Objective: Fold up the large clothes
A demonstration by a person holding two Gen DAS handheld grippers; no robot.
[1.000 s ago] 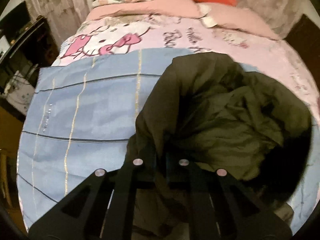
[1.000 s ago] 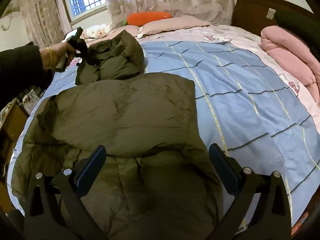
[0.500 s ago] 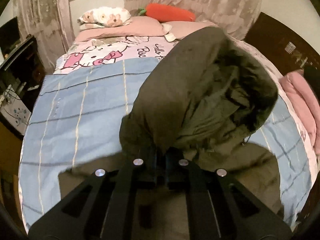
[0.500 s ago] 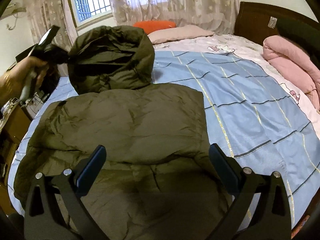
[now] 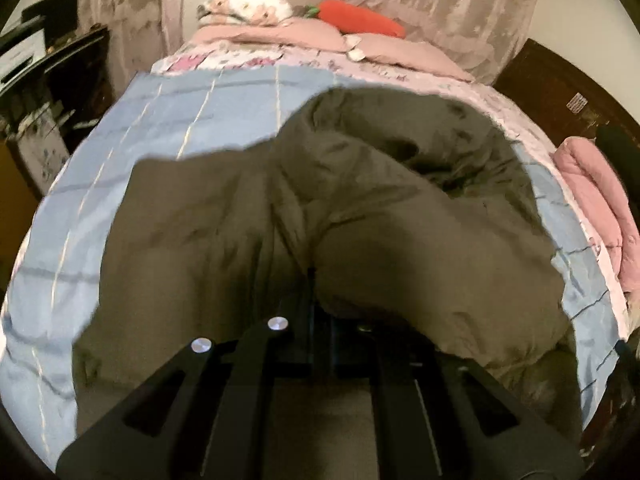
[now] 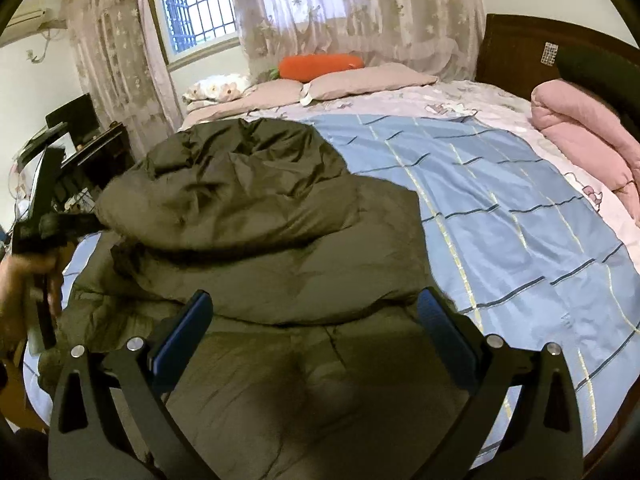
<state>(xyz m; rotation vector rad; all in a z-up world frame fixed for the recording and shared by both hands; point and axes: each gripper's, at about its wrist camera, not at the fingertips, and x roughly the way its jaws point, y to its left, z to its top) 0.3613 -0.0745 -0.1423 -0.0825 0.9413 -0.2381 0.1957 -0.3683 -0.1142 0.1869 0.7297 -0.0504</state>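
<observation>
Hood folded over the jacket, my left claw clamped on it.

My left gripper (image 5: 320,312) was pinched tight on the hood (image 6: 240,192) of the olive jacket (image 6: 304,380), holding it doubled over the jacket's body. My right gripper (image 6: 316,328) hung above the jacket's near part, jaws wide apart, gripping nothing. The jacket lay spread on the blue sheet (image 6: 500,208), on the left half of the bed in the right view.

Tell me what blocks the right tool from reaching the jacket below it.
Nothing visible does. The right tool hangs open directly over the jacket spread on the blue blanket, with only bare jacket fabric between its fingers.
</observation>
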